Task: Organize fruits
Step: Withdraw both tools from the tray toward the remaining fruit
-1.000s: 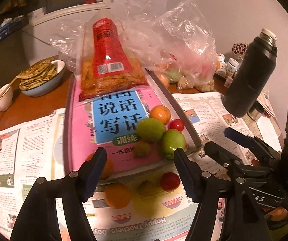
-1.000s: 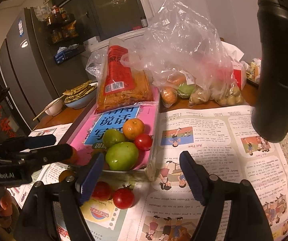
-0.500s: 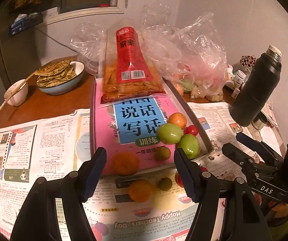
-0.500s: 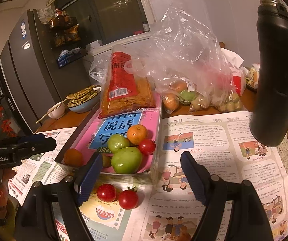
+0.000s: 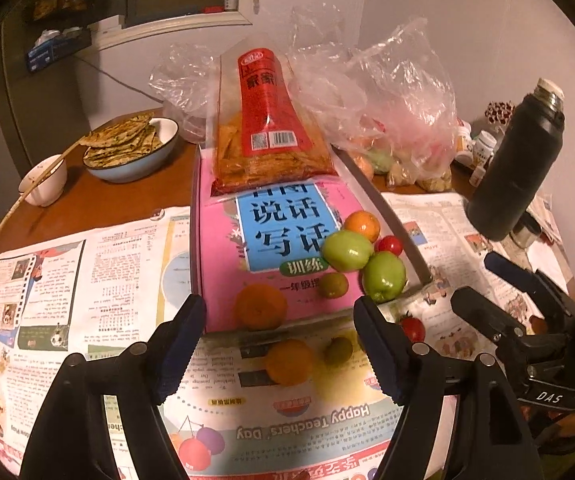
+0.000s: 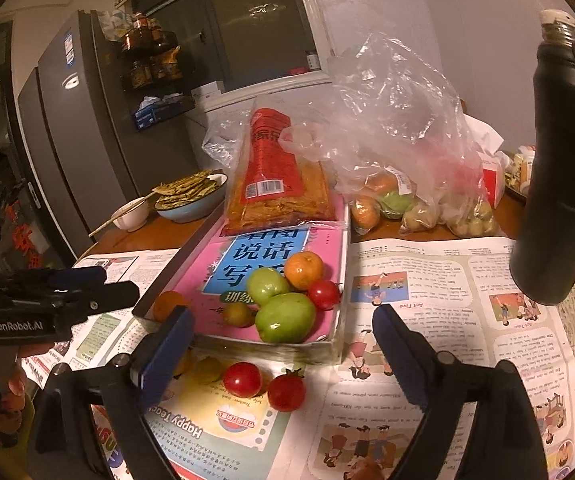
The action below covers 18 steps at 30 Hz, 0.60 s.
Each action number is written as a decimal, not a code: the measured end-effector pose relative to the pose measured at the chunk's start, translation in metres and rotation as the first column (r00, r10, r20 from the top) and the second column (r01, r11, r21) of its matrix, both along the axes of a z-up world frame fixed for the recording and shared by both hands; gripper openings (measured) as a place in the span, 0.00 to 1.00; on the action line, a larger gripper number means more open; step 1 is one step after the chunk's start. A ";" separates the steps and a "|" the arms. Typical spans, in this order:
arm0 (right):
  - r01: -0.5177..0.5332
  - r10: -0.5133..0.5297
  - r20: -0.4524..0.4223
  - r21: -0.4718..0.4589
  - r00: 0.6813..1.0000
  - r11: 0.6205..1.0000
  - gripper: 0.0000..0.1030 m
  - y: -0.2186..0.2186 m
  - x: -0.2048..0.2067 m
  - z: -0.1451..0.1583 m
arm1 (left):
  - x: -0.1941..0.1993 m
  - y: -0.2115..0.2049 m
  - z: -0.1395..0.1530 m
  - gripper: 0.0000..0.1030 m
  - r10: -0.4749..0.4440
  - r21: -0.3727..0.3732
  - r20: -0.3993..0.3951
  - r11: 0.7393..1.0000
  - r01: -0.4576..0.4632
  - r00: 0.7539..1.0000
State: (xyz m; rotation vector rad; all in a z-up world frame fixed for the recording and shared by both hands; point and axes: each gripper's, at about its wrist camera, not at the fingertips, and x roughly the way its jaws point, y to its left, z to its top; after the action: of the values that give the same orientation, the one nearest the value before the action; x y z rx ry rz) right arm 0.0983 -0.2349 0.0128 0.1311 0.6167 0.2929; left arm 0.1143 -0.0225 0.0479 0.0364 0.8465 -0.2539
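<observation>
Opening, both grippers' jaws hold nothing.

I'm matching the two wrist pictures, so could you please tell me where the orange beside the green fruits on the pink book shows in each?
Left wrist: the orange lies right of centre, on the pink book, behind the green fruits.
Right wrist: the orange lies just left of centre, behind the green fruits.
Shared landmark: the black flask, at the right in both.
</observation>
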 end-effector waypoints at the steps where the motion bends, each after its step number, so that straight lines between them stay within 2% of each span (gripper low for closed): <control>1: -0.002 0.002 0.000 -0.003 1.000 1.000 0.88 0.001 -0.001 0.000 | -0.001 0.000 -0.001 0.75 -0.004 0.002 -0.002 1.000 0.004 1.000; 18: -0.049 0.047 -0.037 -0.044 0.998 0.998 0.88 0.011 -0.012 -0.009 | -0.014 0.007 -0.013 0.75 -0.031 0.019 -0.046 0.999 0.032 0.998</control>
State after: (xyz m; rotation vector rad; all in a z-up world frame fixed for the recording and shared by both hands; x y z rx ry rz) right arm 0.0861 -0.2239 0.0040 0.0789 0.6620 0.3239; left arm 0.1007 -0.0154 0.0349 0.0626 0.8942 -0.2766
